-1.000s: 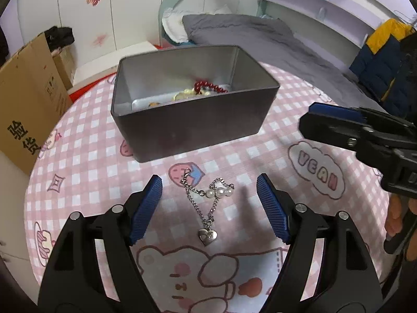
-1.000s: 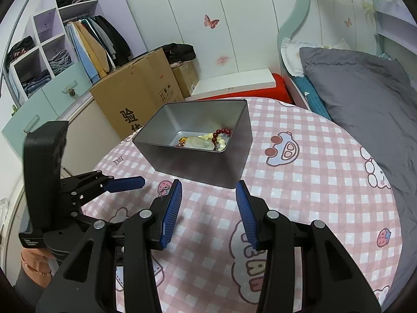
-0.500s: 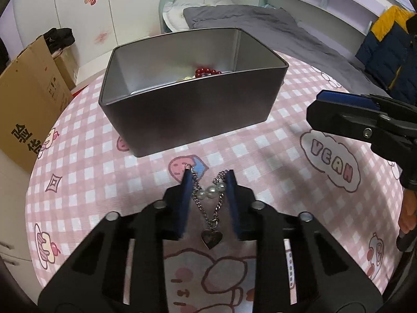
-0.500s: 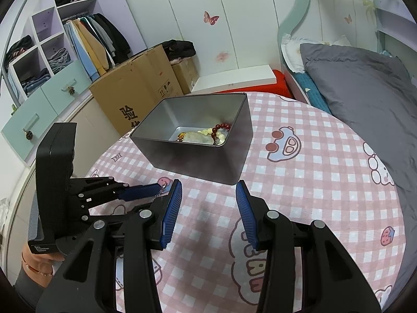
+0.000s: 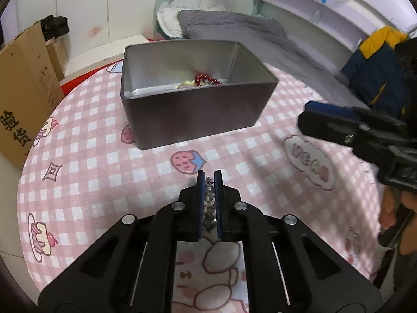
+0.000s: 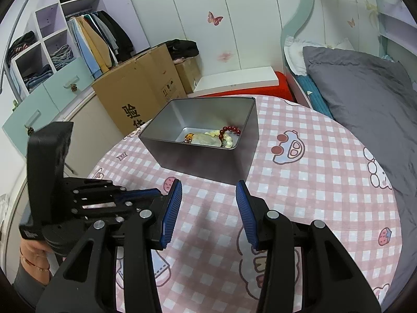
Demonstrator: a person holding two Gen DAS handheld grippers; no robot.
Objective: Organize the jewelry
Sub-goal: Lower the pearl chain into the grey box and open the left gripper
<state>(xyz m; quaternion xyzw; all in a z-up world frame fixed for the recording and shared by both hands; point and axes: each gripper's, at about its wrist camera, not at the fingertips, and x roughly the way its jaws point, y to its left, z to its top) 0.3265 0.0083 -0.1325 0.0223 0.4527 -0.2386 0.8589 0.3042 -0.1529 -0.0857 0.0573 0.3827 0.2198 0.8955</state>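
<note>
Left hand-held gripper point(image 5: 208, 180) clamped on the pearl chain bracelet point(image 5: 209, 199), just above the checked worktop point(image 5: 86, 172). Metal tin point(image 5: 198, 114) straight ahead along the finger axis, near, open-topped, beads already inside. Right hand-held gripper point(image 6: 208, 206) spread apart, holding nothing, off to the right.

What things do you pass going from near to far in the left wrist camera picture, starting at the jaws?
left gripper with the pearl chain bracelet pinched in its jaws → strawberry picture on the tablecloth → metal box → red beads inside the box → grey bed
</note>
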